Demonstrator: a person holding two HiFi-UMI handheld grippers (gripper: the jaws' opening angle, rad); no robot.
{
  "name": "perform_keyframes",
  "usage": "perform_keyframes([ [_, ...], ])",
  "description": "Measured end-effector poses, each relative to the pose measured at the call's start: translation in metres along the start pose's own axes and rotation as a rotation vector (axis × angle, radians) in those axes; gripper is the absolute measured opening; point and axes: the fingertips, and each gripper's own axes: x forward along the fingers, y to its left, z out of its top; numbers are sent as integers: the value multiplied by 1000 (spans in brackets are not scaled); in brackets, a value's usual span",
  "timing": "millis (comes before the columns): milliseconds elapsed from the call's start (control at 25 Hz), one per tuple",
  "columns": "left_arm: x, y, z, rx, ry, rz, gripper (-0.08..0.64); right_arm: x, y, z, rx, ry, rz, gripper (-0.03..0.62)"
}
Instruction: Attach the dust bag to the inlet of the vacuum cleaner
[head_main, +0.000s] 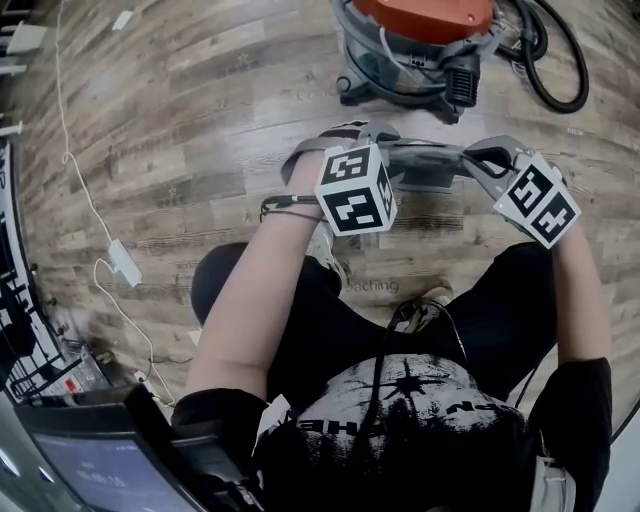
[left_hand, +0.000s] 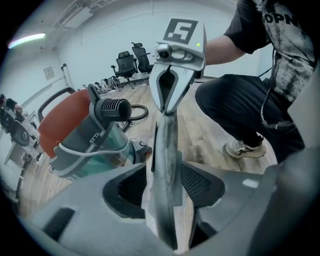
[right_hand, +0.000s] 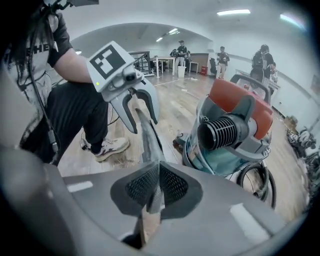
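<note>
Left gripper view: left gripper (left_hand: 165, 184) jaws wide apart, grey dust bag (left_hand: 167, 145) edge-on between pads, not pinched. Other end: right gripper (right_hand: 156, 189) closed tight on bag. Bag in air, spanning both grippers, above wood floor (head_main: 200, 130), well apart from inlet.
Beyond: vacuum cleaner (right_hand: 235, 130), orange lid, ribbed black inlet (right_hand: 224, 133) facing right gripper.
Risk (judgement): single pinch carries bag; loose end may sag or twist, so bag mouth misses inlet.
Count: grippers 2, bag 1, vacuum 1, inlet 1.
</note>
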Motion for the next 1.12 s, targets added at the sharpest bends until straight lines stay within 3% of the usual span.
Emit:
perform_keyframes([
  [120, 3, -1, -1, 12, 20, -8, 204, -15, 8, 6, -8, -25, 0, 15],
  [320, -3, 7, 12, 40, -20, 41, 34, -26, 6, 3, 11, -42, -18, 15],
  [480, -5, 10, 24, 51, -40, 42, 26, -33, 1, -3, -16, -23, -54, 23],
  [560, -7, 11, 29, 67, -34, 43, 26, -37, 2, -5, -35, -6, -46, 66],
  [640, -10, 12, 34, 84, -34, 44, 26, -43, 3, -2, -47, 2, -31, 195],
  [800, -12, 18, 42, 96, -34, 52, 26, -41, 12, 11, -101, 16, -15, 239],
  [960, -9, 22, 54, 116, -55, 39, 26, -33, -3, 10, -125, 71, -108, 227],
  [1080, -12, 30, 62, 143, -65, 55, 26, -31, -22, 5, -150, 129, -198, 63],
  [1120, -13, 34, 64, 147, -70, 62, 26, -33, -27, 6, -153, 133, -216, 47],
])
